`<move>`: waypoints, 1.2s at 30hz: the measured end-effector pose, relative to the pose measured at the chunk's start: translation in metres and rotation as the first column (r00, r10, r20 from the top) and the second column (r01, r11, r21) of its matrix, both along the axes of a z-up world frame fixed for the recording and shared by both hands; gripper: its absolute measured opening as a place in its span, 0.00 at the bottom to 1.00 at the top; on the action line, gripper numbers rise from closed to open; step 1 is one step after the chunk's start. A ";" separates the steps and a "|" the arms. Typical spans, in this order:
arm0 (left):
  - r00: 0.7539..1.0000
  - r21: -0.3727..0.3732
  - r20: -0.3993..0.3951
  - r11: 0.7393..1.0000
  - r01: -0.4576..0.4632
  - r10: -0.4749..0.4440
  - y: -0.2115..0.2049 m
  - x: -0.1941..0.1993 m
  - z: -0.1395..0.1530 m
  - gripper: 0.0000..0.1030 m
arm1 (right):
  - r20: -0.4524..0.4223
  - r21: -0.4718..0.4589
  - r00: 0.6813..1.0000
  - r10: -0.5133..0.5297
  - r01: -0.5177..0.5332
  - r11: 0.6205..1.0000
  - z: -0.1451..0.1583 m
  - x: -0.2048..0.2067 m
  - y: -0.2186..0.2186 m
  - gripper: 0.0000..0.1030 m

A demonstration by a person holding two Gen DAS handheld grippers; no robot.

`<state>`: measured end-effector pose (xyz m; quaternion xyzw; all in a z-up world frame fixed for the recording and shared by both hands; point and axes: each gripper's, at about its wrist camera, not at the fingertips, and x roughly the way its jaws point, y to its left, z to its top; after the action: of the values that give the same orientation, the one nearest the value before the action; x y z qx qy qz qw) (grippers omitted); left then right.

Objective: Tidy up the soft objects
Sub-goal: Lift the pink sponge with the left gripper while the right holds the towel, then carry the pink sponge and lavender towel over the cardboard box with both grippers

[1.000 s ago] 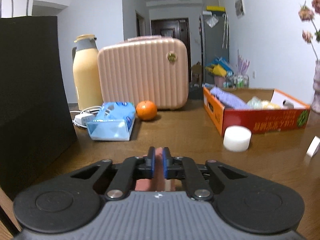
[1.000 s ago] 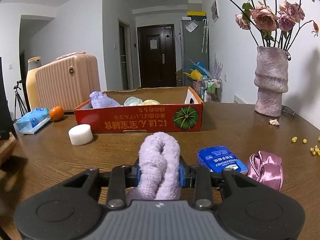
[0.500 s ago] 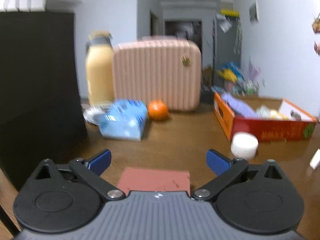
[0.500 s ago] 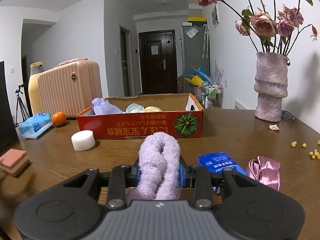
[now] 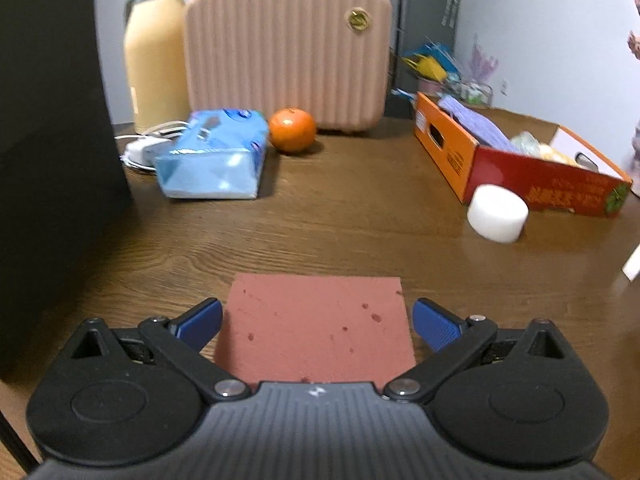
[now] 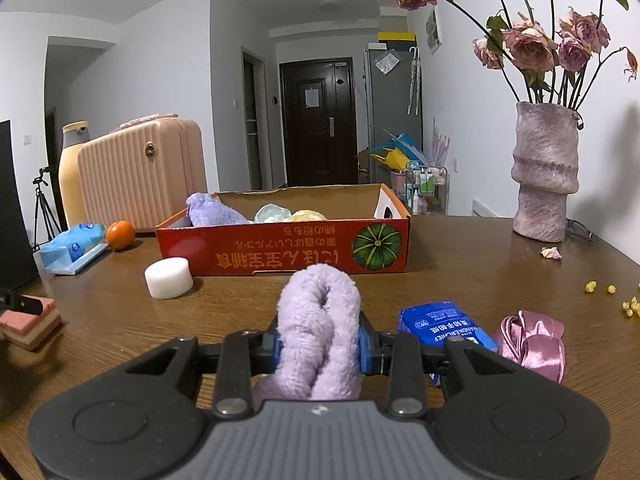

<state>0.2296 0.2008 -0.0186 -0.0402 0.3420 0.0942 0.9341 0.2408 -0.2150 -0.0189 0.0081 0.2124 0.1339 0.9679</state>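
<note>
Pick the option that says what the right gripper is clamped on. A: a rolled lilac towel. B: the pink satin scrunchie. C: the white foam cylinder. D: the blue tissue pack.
A: in the right wrist view the right gripper has both blue pads pressed against a rolled lilac towel, while the other three things lie apart from it on the table.

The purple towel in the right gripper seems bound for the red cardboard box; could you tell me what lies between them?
In the right wrist view, only bare wooden table lies between the purple towel and the red cardboard box. The white foam cylinder sits off to the left.
</note>
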 end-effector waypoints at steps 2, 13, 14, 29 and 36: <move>1.000 0.004 -0.018 1.000 0.013 -0.013 -0.001 0.002 -0.004 1.00 | -0.002 -0.003 1.000 -0.001 0.001 1.000 0.000 0.001 0.000 0.32; 0.999 0.032 -0.013 0.998 0.050 -0.049 -0.015 0.005 -0.011 0.96 | 0.020 0.002 1.000 0.002 -0.002 1.000 0.001 -0.002 0.001 0.32; 0.999 0.038 0.002 0.998 0.047 -0.047 -0.017 0.003 -0.009 0.96 | 0.025 0.004 1.000 0.002 -0.002 1.000 0.001 -0.002 0.001 0.32; 0.979 0.062 0.202 0.998 0.015 -0.027 -0.048 -0.017 0.017 0.96 | 0.075 0.016 0.997 0.025 -0.027 1.000 0.006 -0.005 0.019 0.32; 0.968 0.054 0.250 0.998 0.010 -0.024 -0.065 -0.021 0.023 0.96 | 0.101 0.018 0.994 0.030 -0.032 0.999 0.007 -0.002 0.031 0.32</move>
<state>0.2088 0.1361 0.0039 -0.0244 0.2189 0.0892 0.9714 0.2386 -0.1845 -0.0117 0.0074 0.1622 0.1514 0.9751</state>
